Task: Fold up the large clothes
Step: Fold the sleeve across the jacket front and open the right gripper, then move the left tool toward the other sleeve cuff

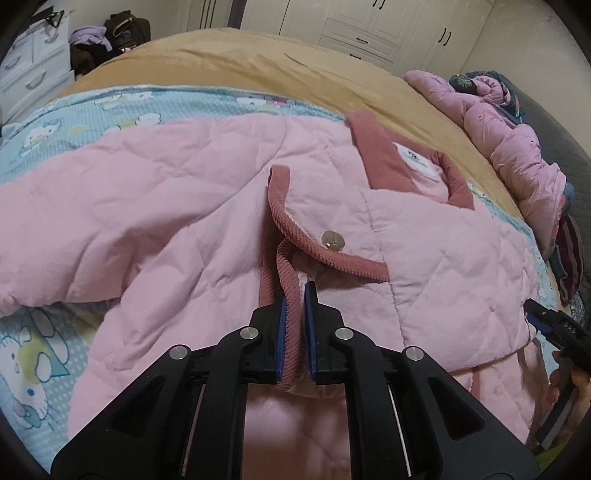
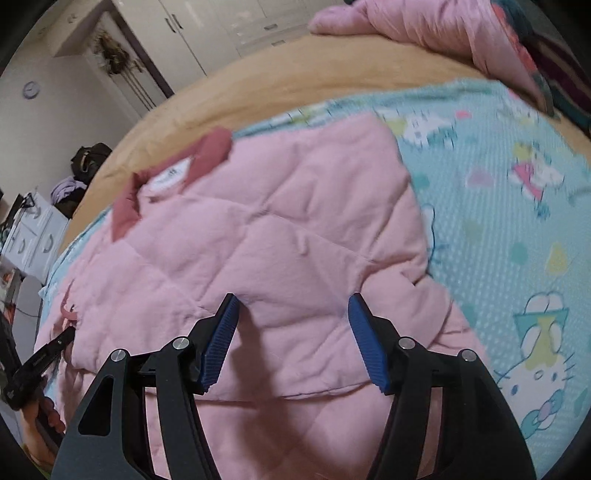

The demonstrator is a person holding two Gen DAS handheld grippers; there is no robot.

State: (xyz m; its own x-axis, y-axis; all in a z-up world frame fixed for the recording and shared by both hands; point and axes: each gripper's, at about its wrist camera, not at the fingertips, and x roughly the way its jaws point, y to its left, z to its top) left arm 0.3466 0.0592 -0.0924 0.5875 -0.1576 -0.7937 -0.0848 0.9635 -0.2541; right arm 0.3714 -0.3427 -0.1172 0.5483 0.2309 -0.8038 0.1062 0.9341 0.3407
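While the pink quilted jacket [image 1: 184, 206] lies spread on the bed, over the blue cartoon-print sheet [image 1: 110, 107], the left gripper [image 1: 295, 295] is clenched on its darker pink corduroy front edge [image 1: 291, 321]; the ribbed trim runs straight between the blue pads [image 1: 282, 332].

Jacket lies front up. Collar [image 1: 376, 155] with white label [image 1: 417, 162] sits at the far side, a metal snap button [image 1: 332, 240] on the placket just beyond the left jaws. One front panel is flipped open near that grip, lining showing.

Right gripper [image 2: 291, 306]: jaws released, standing well apart, blue pads [image 2: 221, 343] hovering over the quilted panel near the jacket's right-hand edge. Nothing pinched between them. Contact with the fabric below is hard to call, since the right wrist view is motion-blurred.

Each gripper shows at the edge of the other's view: right one at lower right of the left wrist view, left one at lower left of the right wrist view, with a hand [image 2: 40, 417] on its handle.

Tan blanket [image 1: 258, 62] covers the bed beyond the sheet. A second pink quilted garment [image 1: 517, 147] is bunched at the bed's far right edge. White wardrobe doors [image 1: 369, 26] and a white drawer unit [image 1: 33, 62] stand along the walls behind.
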